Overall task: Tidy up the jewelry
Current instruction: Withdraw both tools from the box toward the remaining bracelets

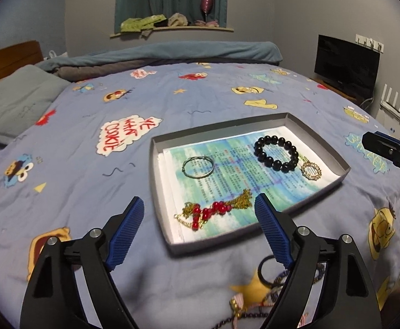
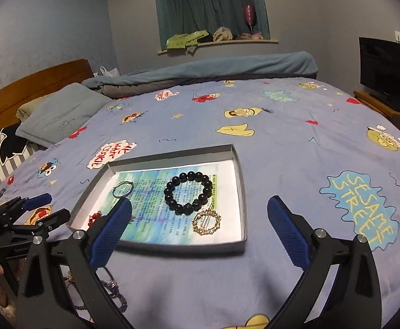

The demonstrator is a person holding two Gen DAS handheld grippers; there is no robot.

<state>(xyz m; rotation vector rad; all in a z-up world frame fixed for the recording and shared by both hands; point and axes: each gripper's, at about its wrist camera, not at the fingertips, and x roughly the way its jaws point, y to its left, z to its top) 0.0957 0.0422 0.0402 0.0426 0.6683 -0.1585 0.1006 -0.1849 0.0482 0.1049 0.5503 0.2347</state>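
Observation:
A shallow grey box tray point(image 1: 319, 137) point(image 2: 242, 192) lies on the bed, lined with printed paper. In it are a black bead bracelet point(image 1: 276, 152) point(image 2: 188, 192), a thin wire ring bracelet point(image 1: 198, 166) point(image 2: 122, 189), a round gold brooch point(image 1: 311, 170) point(image 2: 206, 222) and a red-bead gold chain necklace point(image 1: 213, 211) point(image 2: 94, 217). My left gripper point(image 1: 197, 208) is open and empty above the tray's near edge. My right gripper point(image 2: 200, 211) is open and empty over the tray's near side. Loose jewelry point(image 1: 265, 288) point(image 2: 112, 290), including a black loop and cords, lies on the bed before the tray.
The bed has a blue cartoon-print cover point(image 1: 172, 104) point(image 2: 296, 150). A pillow point(image 1: 16, 101) and a folded blanket point(image 1: 172, 54) lie at the far side. A TV point(image 1: 346, 64) stands at the right. The right gripper shows in the left view point(image 1: 392, 153).

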